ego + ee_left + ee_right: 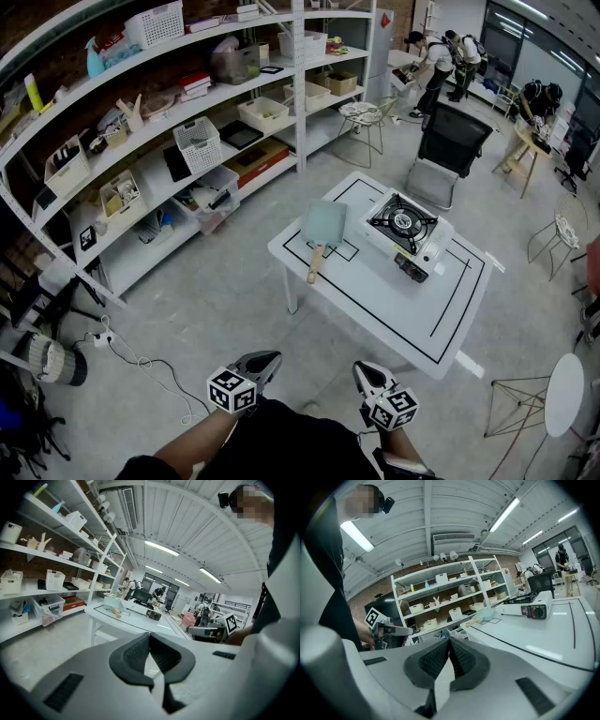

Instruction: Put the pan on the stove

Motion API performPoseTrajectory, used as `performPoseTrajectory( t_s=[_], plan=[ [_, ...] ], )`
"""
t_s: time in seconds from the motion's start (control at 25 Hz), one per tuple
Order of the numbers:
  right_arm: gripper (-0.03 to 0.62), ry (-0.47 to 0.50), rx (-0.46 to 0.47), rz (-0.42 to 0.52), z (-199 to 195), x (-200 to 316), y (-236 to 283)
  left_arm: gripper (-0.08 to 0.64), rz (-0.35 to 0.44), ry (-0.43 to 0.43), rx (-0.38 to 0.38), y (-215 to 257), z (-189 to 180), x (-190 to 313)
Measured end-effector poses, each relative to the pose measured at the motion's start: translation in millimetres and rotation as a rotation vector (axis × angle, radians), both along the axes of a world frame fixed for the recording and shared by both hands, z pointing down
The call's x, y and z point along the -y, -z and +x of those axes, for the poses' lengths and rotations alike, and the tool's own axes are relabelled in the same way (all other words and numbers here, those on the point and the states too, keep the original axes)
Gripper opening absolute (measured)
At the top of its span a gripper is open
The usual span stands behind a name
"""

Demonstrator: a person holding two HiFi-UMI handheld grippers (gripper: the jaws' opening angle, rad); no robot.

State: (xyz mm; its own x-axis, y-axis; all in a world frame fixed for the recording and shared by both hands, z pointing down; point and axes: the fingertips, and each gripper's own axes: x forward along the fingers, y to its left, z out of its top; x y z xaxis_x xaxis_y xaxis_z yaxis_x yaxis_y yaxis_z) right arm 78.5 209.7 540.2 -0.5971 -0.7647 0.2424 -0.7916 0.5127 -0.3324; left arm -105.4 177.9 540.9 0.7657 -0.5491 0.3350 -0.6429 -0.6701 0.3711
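A pale green square pan (324,222) with a wooden handle lies on the left part of the white table (375,305). A white portable gas stove (406,228) with a black burner stands just to its right. Both grippers hover low in front of the table, well short of the pan. My left gripper (270,357) and right gripper (362,369) each have their jaws pressed together with nothing between them. In the left gripper view the shut left gripper (150,645) points toward the pan (112,603) and stove (140,608). The right gripper (449,648) faces the stove (530,606) and pan (486,614).
Long white shelving (187,141) full of baskets and boxes runs along the left. A black office chair (448,145) stands behind the table, wire stools (553,239) to the right. Cables (141,361) lie on the floor at left. People stand at the far back right.
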Motion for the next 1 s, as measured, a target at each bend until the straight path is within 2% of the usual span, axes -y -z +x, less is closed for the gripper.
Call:
performPoseTrajectory(
  t_s=[0.44, 1.0],
  plan=[
    [0.026, 0.02, 0.007, 0.003, -15.1, -11.7, 1.4, 0.009, 0.001, 0.042, 0.025, -3.2, -22.3, -14.5],
    [0.026, 0.015, 0.025, -0.006, -11.4, 5.5, -2.4, 0.009, 0.023, 0.0, 0.066, -0.2, -3.1, -5.1]
  ],
)
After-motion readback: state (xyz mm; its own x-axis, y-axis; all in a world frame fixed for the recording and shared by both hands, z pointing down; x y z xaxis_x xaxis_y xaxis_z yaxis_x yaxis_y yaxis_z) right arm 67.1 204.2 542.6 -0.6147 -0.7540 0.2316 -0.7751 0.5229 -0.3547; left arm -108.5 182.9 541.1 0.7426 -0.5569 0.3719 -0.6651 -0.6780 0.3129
